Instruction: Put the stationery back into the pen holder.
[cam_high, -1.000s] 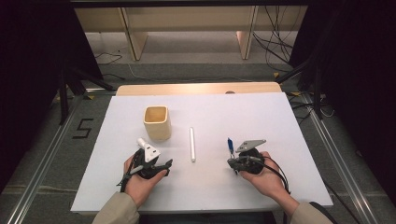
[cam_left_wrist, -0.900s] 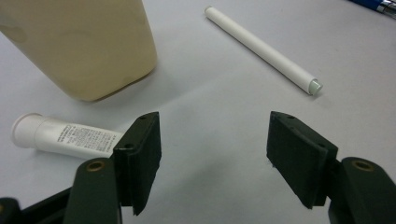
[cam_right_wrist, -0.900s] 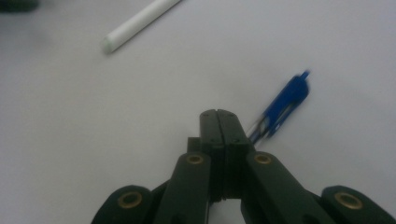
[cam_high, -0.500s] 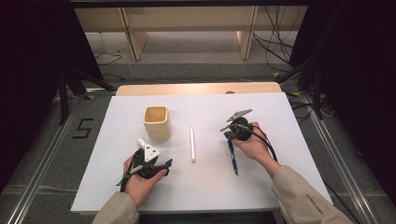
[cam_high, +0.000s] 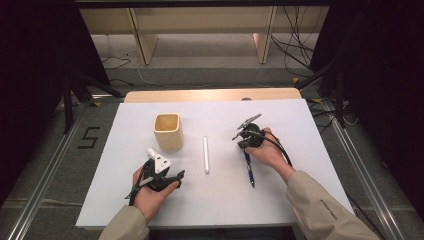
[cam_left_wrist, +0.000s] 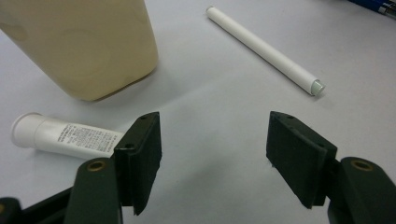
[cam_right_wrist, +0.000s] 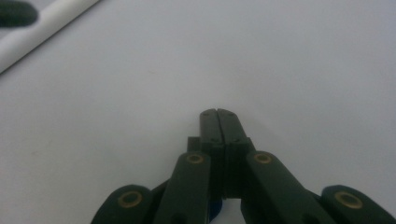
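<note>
A beige square cup (cam_high: 167, 131) stands on the white table cover (cam_high: 300, 125). It fills the upper left of the left gripper view (cam_left_wrist: 84, 46). A white pen (cam_high: 205, 154) (cam_left_wrist: 266, 49) lies to its right. My left gripper (cam_high: 162, 175) (cam_left_wrist: 215, 158) is open and empty near the front edge. A white tube (cam_high: 155, 157) (cam_left_wrist: 60, 135) lies just ahead of its left jaw. My right gripper (cam_high: 239, 136) (cam_right_wrist: 218, 116) is shut with nothing between the jaws, low over bare cover right of the white pen (cam_right_wrist: 42, 28). A blue pen (cam_high: 248, 167) lies partly under that hand.
A wooden tabletop strip (cam_high: 210, 95) shows beyond the cover's far edge. Past it are shelf legs and cables on the floor. Metal rails (cam_high: 45, 175) run along both sides of the table. A cable (cam_high: 280, 147) trails from the right gripper over the hand.
The right hand and its gripper have moved forward and slightly left, away from the front edge. The blue pen now lies on the cover behind the gripper. The left gripper has stayed put.
</note>
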